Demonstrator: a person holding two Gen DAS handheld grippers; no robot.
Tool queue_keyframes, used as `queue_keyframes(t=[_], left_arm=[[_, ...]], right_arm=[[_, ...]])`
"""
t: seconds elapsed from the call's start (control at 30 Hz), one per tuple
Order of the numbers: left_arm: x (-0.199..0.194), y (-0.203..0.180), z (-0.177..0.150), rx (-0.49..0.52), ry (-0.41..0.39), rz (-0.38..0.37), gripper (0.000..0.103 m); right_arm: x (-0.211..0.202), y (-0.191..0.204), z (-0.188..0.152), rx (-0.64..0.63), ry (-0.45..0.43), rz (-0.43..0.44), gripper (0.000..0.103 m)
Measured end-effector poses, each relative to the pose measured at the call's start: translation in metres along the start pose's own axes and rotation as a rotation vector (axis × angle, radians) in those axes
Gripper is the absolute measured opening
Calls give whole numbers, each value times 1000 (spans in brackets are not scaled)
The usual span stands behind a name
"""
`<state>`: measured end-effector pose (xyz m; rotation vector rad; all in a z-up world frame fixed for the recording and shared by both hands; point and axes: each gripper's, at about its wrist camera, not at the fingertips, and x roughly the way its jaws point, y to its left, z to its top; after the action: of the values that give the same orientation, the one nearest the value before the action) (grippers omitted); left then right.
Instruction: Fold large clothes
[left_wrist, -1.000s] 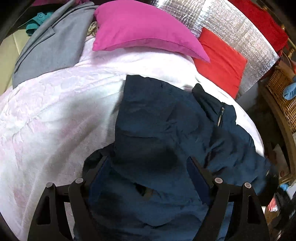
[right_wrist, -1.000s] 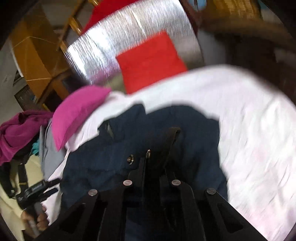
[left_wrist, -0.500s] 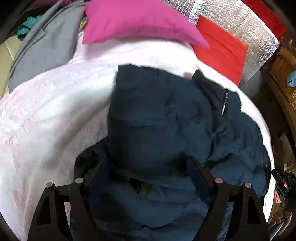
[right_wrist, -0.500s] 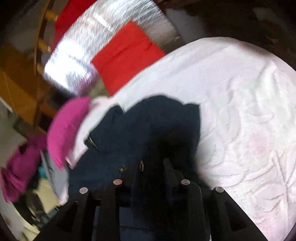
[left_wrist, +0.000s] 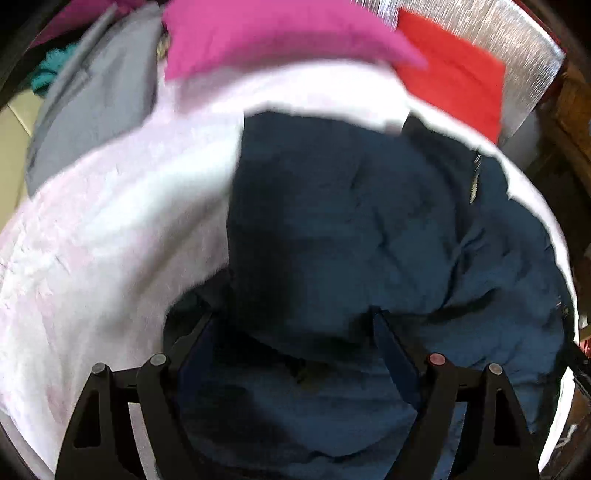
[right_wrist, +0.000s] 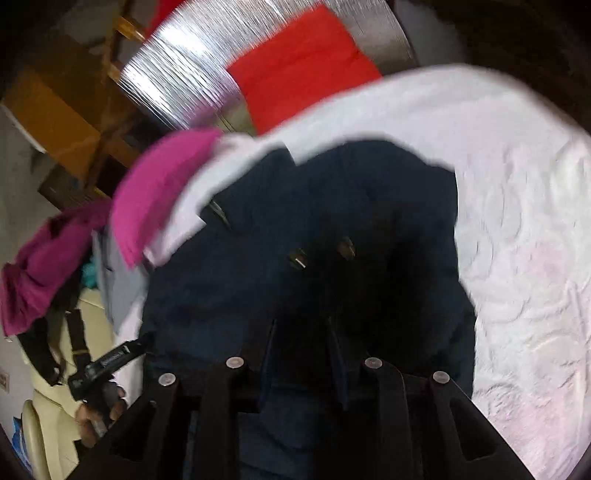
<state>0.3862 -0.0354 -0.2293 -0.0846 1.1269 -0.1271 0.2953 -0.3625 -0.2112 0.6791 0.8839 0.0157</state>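
A dark navy jacket (left_wrist: 351, 221) lies crumpled on a bed with a white and pink quilt (left_wrist: 110, 240). A zipper (left_wrist: 474, 181) shows near its far right edge. My left gripper (left_wrist: 291, 325) is open, its fingers spread wide over the near part of the jacket. In the right wrist view the jacket (right_wrist: 314, 229) fills the middle, with two metal snaps (right_wrist: 299, 256). My right gripper (right_wrist: 301, 332) stands with a narrow gap between its fingers, and dark jacket fabric lies between them.
A magenta pillow (left_wrist: 277, 33), a red cushion (left_wrist: 454, 70) and a silver foil panel (left_wrist: 517, 40) stand at the bed's head. A grey garment (left_wrist: 96, 96) lies at the far left. The other hand-held gripper (right_wrist: 107, 365) shows at the bed's left edge.
Both views moved closer to the jacket and shifted over it with motion blur. The right gripper's fingers have parted slightly. The left gripper stays open.
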Motion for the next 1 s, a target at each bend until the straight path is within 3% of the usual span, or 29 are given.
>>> queue_keyframes(t=[0.13,0.2,0.37,0.57,0.77,1.0], left_arm=[[-5,2,1,11,-1,-4,86],[-17,-2,0,41,-59,27,86],[-50,-30,-10,165,-229,101,86],[-64,-55,-18,267,-341,126,86],[-63,-73,-24,321,-386,140,86],[-63,-78,-25,317,-396,141,86]], right_arm=[[2,-3,-1,20,11,-1,25],[-8,4,-2,9,-24,28,30],[-13,24,-2,-57,-80,74,30],[22,30,-8,-68,32,0,30],[25,18,-5,-16,59,36,29],[30,23,-5,-37,62,9,29]])
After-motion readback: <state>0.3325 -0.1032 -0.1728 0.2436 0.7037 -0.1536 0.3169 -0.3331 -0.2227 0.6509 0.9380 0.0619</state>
